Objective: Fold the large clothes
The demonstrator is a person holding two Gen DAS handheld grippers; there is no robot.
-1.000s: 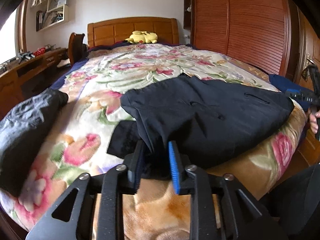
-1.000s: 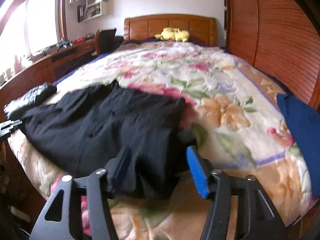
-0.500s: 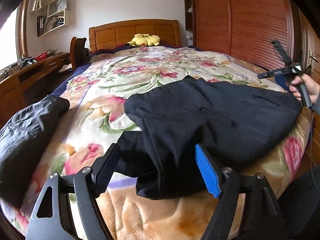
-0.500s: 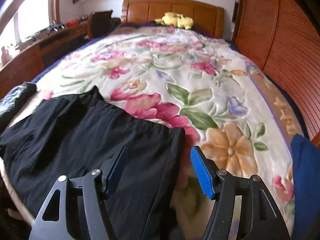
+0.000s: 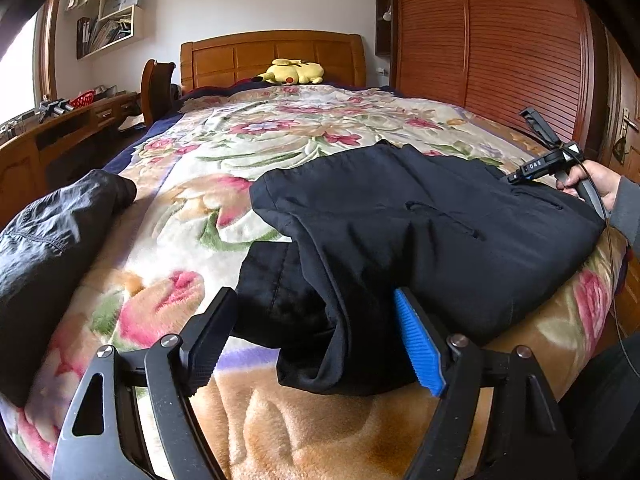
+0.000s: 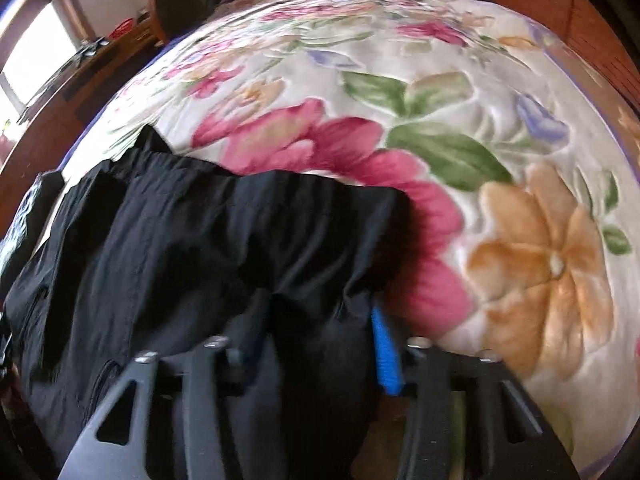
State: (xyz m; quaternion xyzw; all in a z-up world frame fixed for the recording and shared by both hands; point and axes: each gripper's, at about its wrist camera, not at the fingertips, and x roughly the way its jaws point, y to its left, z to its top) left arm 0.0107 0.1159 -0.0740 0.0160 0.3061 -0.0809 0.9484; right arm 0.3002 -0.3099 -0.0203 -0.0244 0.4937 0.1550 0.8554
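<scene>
The right hand-held gripper [image 6: 316,344] is closing on an edge of the black trousers [image 5: 420,232] that lie part-folded across the foot of the bed [image 5: 280,136]; if it pinches only one layer, the fold could skew or slip apart. The left hand-held gripper [image 5: 320,340] stands wide open, holding nothing, the trouser leg's end lying loose between its fingers.
</scene>
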